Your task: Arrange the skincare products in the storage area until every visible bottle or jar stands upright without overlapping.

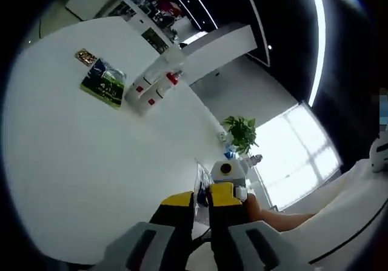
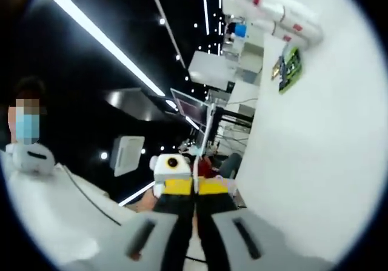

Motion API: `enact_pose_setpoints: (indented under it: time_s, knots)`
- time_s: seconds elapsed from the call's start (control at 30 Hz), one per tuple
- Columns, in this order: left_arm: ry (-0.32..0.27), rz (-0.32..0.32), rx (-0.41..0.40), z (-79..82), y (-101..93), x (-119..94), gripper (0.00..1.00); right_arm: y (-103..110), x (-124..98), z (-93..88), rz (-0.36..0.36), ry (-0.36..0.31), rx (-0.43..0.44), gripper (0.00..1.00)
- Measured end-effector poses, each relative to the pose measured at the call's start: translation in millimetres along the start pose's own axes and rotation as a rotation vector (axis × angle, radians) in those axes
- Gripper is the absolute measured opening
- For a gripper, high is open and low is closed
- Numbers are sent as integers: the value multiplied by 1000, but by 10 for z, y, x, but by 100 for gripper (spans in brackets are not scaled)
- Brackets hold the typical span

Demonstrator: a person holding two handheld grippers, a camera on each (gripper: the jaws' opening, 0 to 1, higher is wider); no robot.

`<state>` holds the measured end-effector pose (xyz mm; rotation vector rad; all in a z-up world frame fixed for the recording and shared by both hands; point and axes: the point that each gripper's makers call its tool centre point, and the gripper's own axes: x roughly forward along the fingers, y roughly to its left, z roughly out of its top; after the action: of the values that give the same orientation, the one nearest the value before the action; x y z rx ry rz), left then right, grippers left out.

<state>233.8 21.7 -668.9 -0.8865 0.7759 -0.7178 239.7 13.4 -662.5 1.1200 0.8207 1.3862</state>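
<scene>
Bottles (image 1: 153,83) lying flat on table (image 1: 91,162) | both tools closed, apart

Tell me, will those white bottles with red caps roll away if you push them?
Probably, yes. The white bottles look round and seem to be lying on their sides on the smooth white table, so a sideways nudge could roll them. They look like plastic, so likely light. The green packet beside them might stop one.

On the white table (image 1: 73,162): three white bottles (image 1: 154,83) lying close together at the far side, one of them red-capped. Just left of them, one green packet (image 1: 104,83), and one small gold-patterned packet (image 1: 85,56) beyond that. Far right, off the table, one potted plant (image 1: 241,133).
</scene>
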Motion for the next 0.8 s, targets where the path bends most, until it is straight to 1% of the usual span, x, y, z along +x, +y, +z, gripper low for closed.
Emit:
enact_pose_setpoints:
  time_s: [0.07,0.13,0.17,0.27,0.33,0.4,0.47,0.5,0.53,0.57,0.6,0.63,0.67,0.73,0.8]
  knots:
    - [-18,-20,-17,60,-41,18,8,8,-1,-23,-8,19,-18,0]
    - [-12,-16,-21,76,-55,60,5,40,0,-39,7,30,-19,0]
    - [1,-14,-8,64,-65,74,4,33,0,-56,7,40,-15,0]
    - [2,-10,-6,71,-65,77,1,4,-7,-42,-2,31,-6,1]
    - [-22,-18,-19,116,-69,81,0,-34,-10,22,-16,-12,8,4]
    - [-60,-14,-51,199,-46,95,0,-39,-29,42,-12,-28,17,5]
    - [-86,-18,-72,259,-30,100,0,-84,-47,57,-28,-42,8,6]
    - [-89,-22,-77,270,-31,101,0,-99,-53,71,-35,-51,4,6]
    - [-97,-27,-84,294,-28,102,0,-127,-66,102,-45,-70,3,6]
    - [-104,-31,-87,317,-23,104,0,-141,-70,161,-53,-102,14,5]
    - [-122,-26,-83,346,-20,110,0,-146,-71,178,-53,-110,30,3]
    - [-123,-25,-83,348,-17,111,0,-144,-72,182,-48,-111,32,1]
    - [-130,-28,-97,360,-2,118,0,-113,-63,203,-27,-114,34,0]
    - [-134,-50,-134,370,10,108,1,-119,-58,221,-36,-117,22,0]
    - [-103,-36,-127,321,51,85,3,-110,-49,213,-34,-113,25,0]
